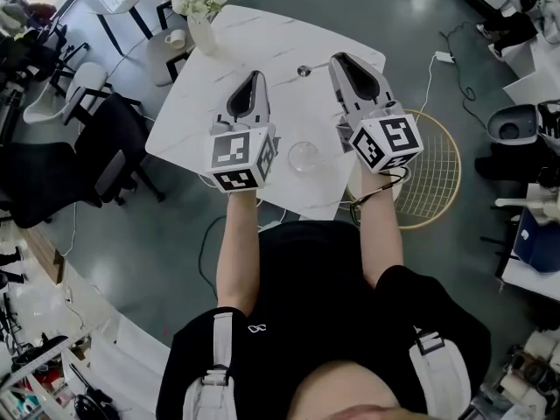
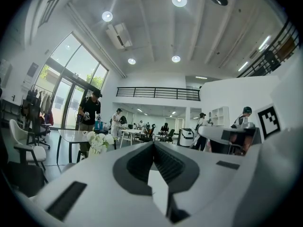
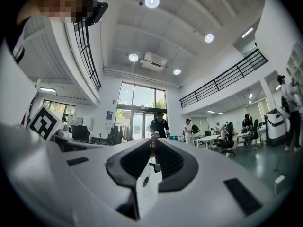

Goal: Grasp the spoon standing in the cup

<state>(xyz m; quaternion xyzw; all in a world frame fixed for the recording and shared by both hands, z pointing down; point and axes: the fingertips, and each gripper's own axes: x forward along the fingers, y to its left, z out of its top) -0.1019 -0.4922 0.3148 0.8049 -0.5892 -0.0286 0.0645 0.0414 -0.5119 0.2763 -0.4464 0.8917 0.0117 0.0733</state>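
Your right gripper has its fingers closed on the handle of the spoon. The spoon is out of the cup and is held above the white surface, with its bowl sticking out to the left of the fingertips in the head view. The right gripper view shows the bowl hanging low in the gap between the fingers. Your left gripper has its fingers shut on nothing and hovers just beside the right one. The clear, empty cup stands on the surface near its front edge, between your two wrists. The main risk looks to be the hold itself. The handle is thin and appears pinched only at the tips, so the bowl's weight could make the spoon swivel or slide out if you tilt or jerk the right hand. If it falls, it would strike the surface or the cup. The cup is also at risk from you: lowering or pulling back either forearm carelessly could knock it off the front edge.
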